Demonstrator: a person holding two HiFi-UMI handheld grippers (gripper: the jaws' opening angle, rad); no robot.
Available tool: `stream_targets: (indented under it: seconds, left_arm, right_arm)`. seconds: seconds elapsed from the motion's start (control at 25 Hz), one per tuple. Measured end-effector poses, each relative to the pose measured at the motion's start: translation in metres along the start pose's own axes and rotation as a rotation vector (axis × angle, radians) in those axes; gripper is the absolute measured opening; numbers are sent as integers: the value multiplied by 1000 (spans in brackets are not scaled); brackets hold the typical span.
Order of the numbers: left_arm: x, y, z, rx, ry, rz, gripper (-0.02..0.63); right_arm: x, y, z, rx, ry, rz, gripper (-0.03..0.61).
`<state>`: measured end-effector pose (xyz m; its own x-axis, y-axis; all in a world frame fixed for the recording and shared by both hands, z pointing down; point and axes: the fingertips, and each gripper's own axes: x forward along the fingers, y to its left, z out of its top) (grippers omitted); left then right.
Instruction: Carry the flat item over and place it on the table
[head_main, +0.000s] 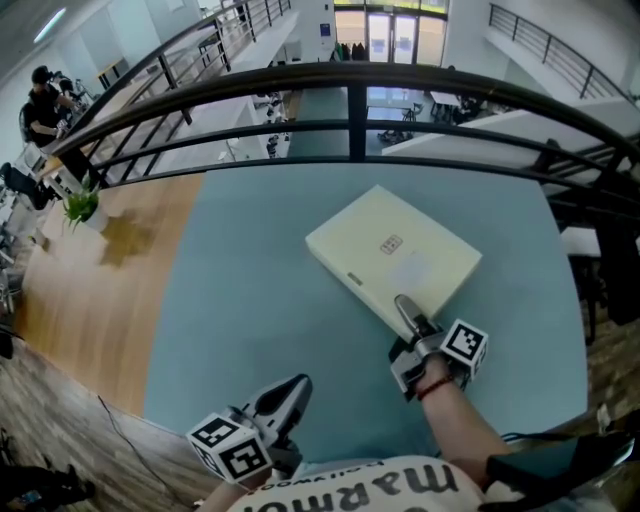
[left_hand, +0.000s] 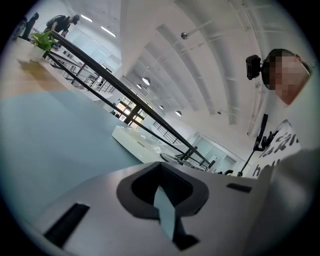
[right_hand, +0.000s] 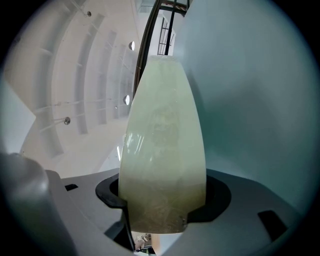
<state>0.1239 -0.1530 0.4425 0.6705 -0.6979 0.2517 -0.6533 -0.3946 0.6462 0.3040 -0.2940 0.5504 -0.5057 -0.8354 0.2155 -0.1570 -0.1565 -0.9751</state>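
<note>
A flat cream box (head_main: 395, 255) lies low over the teal table top (head_main: 250, 300); I cannot tell whether it rests on it. My right gripper (head_main: 408, 312) is shut on the box's near edge, one jaw above and one below. In the right gripper view the box (right_hand: 165, 140) fills the space between the jaws of the right gripper (right_hand: 160, 210). My left gripper (head_main: 290, 392) hangs near my body at the table's front edge, shut and holding nothing. In the left gripper view the left gripper (left_hand: 165, 210) points across the table toward the box (left_hand: 137, 141).
A black metal railing (head_main: 350, 90) curves along the table's far side, with an open hall beyond. To the left is a wooden surface (head_main: 90, 300) with a small green plant (head_main: 80, 208). A person (head_main: 45, 100) stands far off at the left.
</note>
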Motion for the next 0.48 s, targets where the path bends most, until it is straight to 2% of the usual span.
stream_targets:
  seconds: [0.48]
  left_arm:
    - [-4,-1,9,16,1,0,2]
  right_arm:
    - [-1,-9,-3,28,-19,-80,316]
